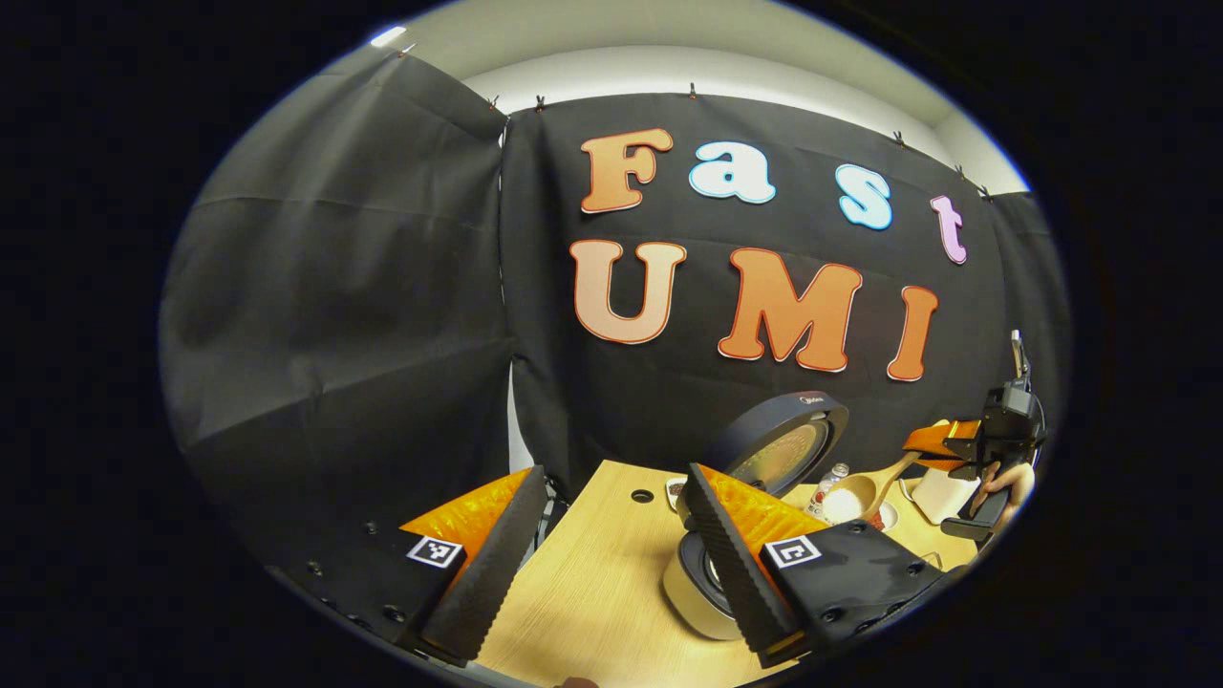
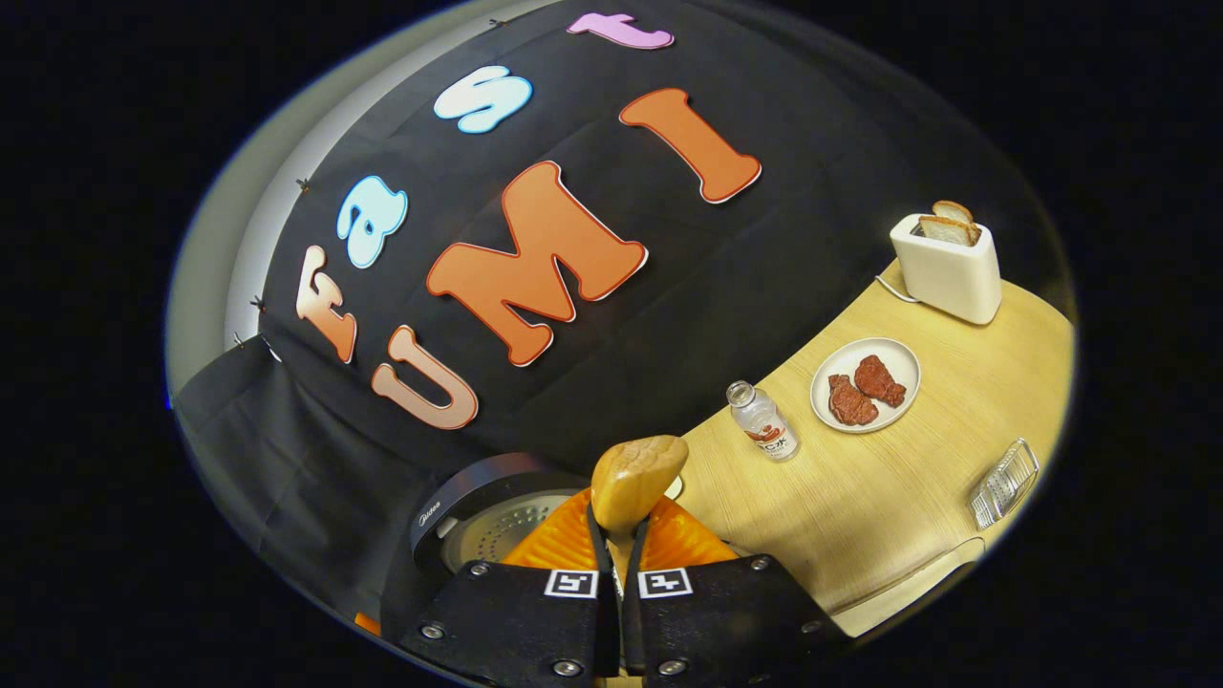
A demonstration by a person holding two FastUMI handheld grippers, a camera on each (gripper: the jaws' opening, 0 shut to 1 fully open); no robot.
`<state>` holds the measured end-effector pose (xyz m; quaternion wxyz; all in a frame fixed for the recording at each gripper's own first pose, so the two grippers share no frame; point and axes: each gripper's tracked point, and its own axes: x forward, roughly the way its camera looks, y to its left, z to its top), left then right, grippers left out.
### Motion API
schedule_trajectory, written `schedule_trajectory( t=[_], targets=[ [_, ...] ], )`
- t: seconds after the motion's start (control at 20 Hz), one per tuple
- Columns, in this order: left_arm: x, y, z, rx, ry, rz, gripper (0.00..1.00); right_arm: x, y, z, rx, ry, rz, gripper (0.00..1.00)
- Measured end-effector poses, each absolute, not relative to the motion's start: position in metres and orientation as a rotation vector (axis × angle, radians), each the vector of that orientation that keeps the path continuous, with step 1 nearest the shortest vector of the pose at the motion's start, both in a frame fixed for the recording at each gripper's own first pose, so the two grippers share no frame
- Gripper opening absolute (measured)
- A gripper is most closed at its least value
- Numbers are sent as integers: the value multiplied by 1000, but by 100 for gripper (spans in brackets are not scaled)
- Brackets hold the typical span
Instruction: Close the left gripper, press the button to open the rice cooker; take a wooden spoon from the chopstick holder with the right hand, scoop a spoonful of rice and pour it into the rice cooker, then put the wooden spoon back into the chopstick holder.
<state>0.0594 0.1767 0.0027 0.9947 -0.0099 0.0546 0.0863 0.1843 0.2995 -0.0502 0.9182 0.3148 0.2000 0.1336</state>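
The rice cooker stands open on the wooden table, its round lid tilted up and back. My left gripper is open, its right finger in front of the cooker's body, and holds nothing. To the right, the right gripper grips the wooden spoon, whose pale bowl hangs beside the raised lid. In the right gripper view the right gripper is shut on the spoon's handle. The spoon bowl shows its back, above the cooker lid.
A toaster with bread, a plate with meat pieces, a small bottle and a wire rack stand on the table right of the cooker. A small dish sits behind the cooker. A hand holds the right gripper.
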Motion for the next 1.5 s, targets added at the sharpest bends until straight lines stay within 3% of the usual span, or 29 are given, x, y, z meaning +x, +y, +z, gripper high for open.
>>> schedule_trajectory(
  t=[1.5],
  targets=[
    [75, 186, -1, -23, 108, 161, 98, 159, 355, -51, 79, 230, 451, 1]
  ],
)
